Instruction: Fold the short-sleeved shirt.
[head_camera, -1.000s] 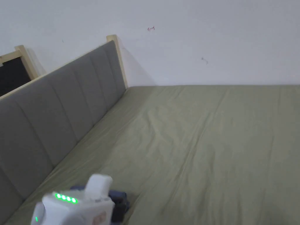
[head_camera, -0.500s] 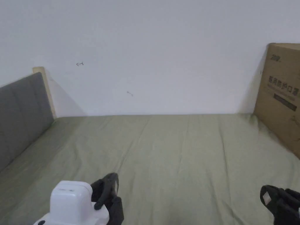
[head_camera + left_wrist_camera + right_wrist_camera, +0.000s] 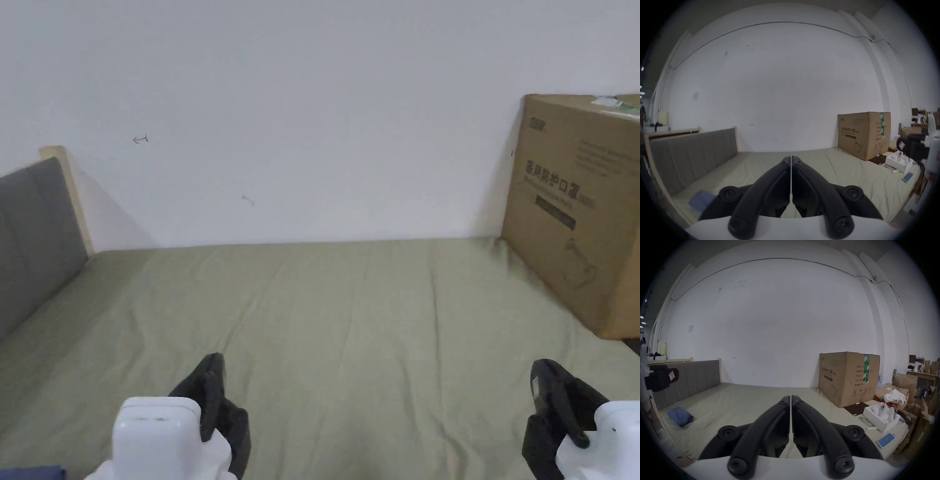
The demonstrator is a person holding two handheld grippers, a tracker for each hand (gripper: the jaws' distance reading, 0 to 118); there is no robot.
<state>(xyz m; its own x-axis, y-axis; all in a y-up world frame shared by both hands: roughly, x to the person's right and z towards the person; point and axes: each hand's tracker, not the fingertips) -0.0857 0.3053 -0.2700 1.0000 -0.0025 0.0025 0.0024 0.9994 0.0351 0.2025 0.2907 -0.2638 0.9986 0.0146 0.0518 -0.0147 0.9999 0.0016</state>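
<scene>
The left gripper (image 3: 791, 157) is held up in the air above the bed (image 3: 375, 325). Its two black jaws are pressed together, tip to tip, and nothing is between them. The right gripper (image 3: 791, 396) is just the same: jaws closed on nothing, held above the green sheet.

In the head view both tools poke up from the bottom edge, the left gripper (image 3: 209, 375) on the left and the right gripper (image 3: 544, 381) on the right, well apart from each other.

The blue shirt (image 3: 680, 416) lies on the sheet, folded into a small neat bundle. It sits near the grey headboard (image 3: 696, 378), at the left side of the bed. In the left gripper view the shirt (image 3: 700, 200) peeks out low down on the left, partly behind the tool. In the head view a little blue corner of it (image 3: 31, 472) shows at the bottom left edge. Neither tool touches it.

A big brown box (image 3: 581, 225) stands on the far right of the bed, against the white wall (image 3: 312, 112). Near it, on the right edge of the sheet, there is a white tray (image 3: 880, 418) with white things in it (too blurry to tell what they are) and a phone (image 3: 886, 439) lying flat.
</scene>
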